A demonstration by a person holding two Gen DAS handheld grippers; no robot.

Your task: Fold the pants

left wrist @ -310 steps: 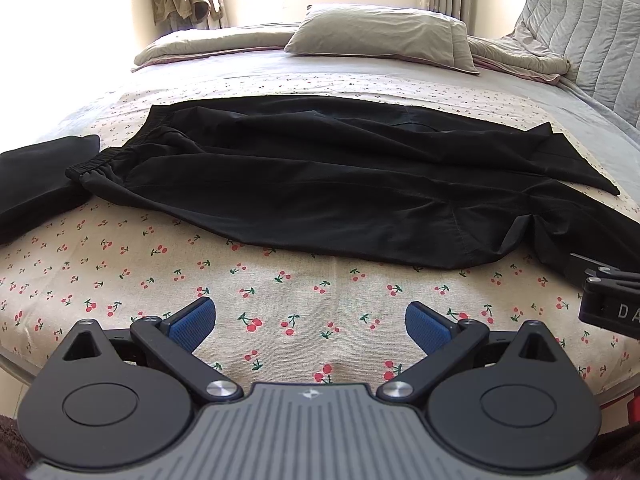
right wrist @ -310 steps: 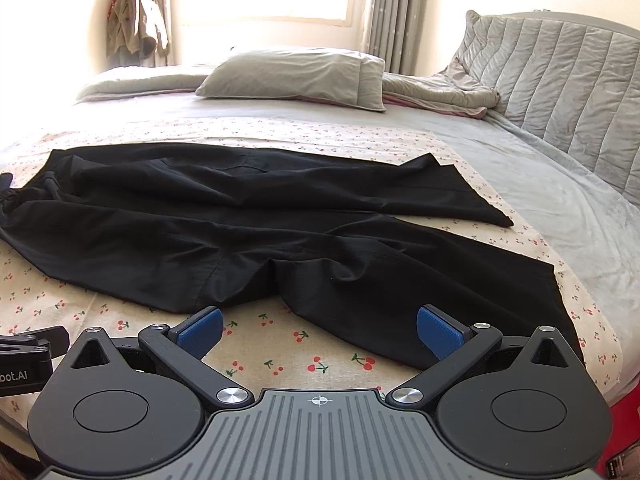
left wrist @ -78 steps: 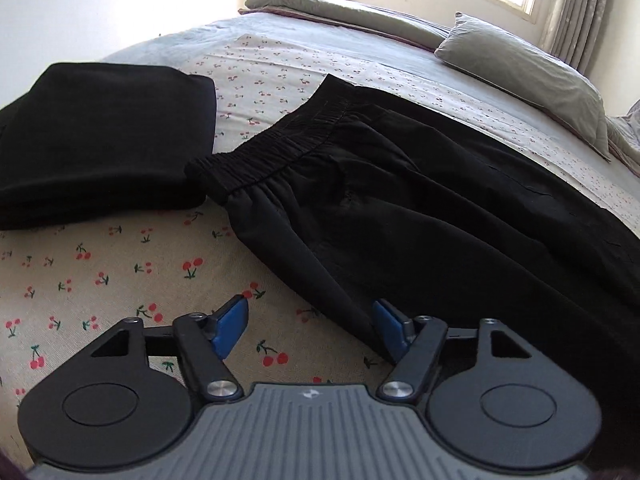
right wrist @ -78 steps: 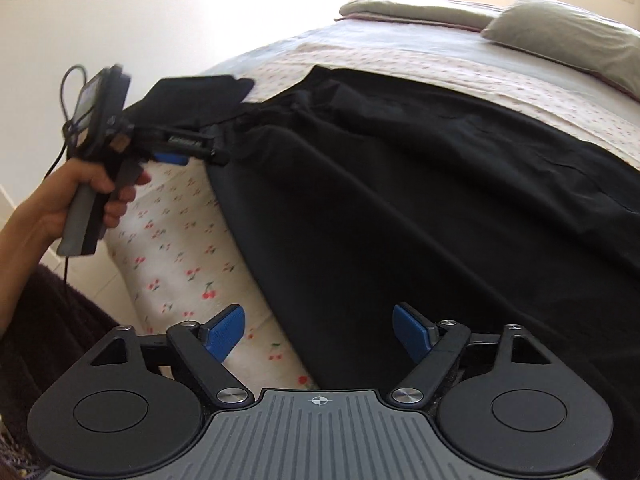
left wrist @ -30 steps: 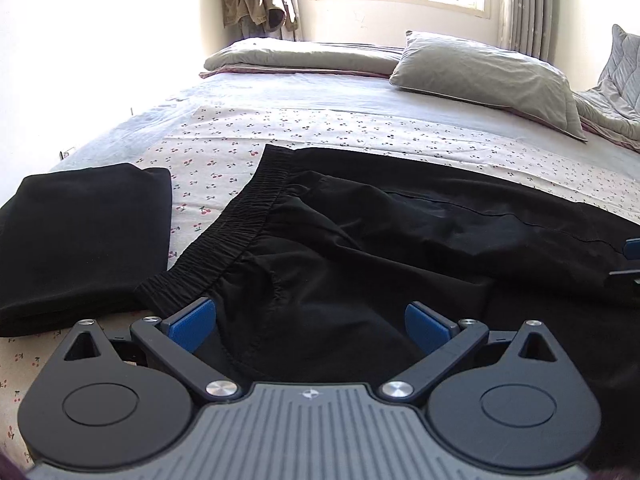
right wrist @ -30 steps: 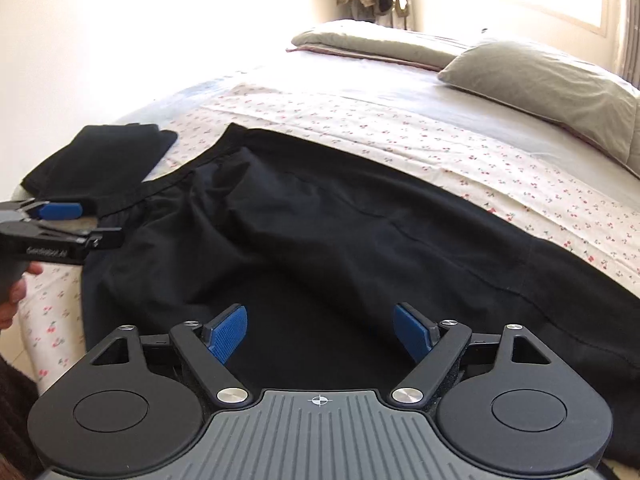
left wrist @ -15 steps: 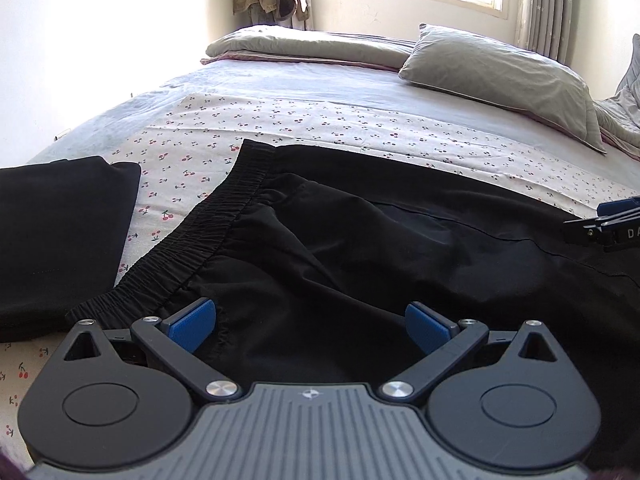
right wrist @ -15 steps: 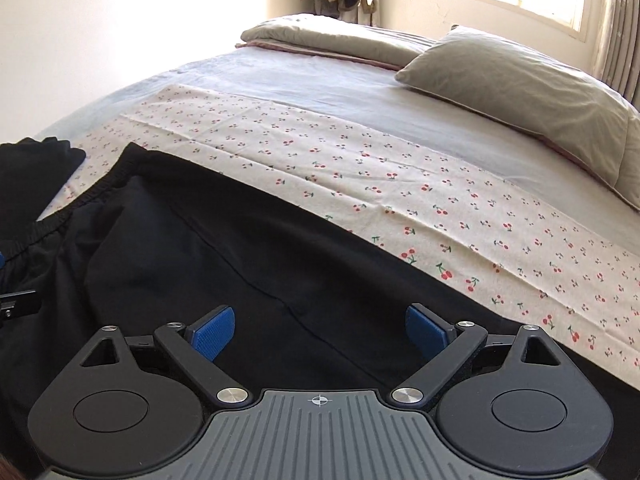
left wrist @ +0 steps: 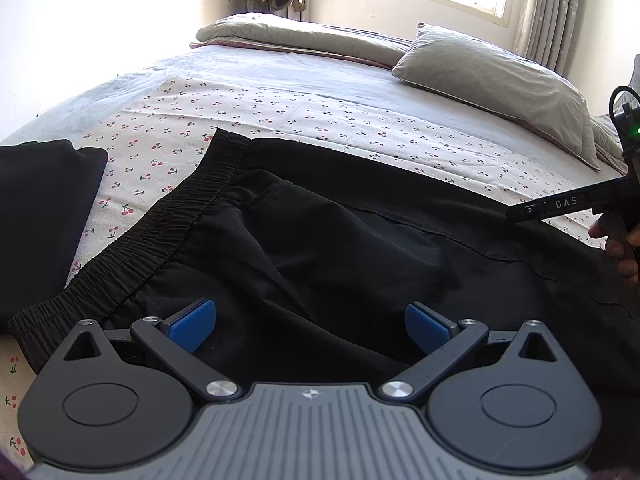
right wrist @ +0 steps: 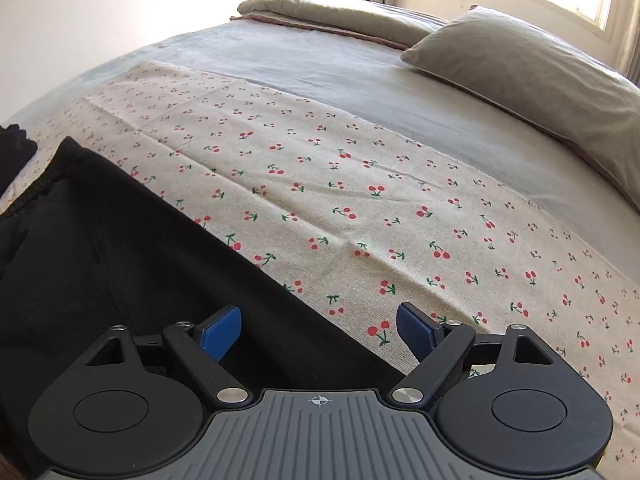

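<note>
While its jaws narrow with nothing pinched between them, the right gripper (right wrist: pixel 319 326) hovers over the far edge of the black pants (right wrist: pixel 120 276), cherry-print cloth (right wrist: pixel 400 208) ahead. Wide apart and empty, the left gripper (left wrist: pixel 311 326) hangs above the pants just inside the elastic waistband (left wrist: pixel 160 236); a folded black garment (left wrist: pixel 40 216) lies to its left.

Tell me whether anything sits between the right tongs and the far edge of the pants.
Nothing visible does. The right tongs are closing, astride the pants' far edge, with only the cherry-print cloth beyond it.
</note>
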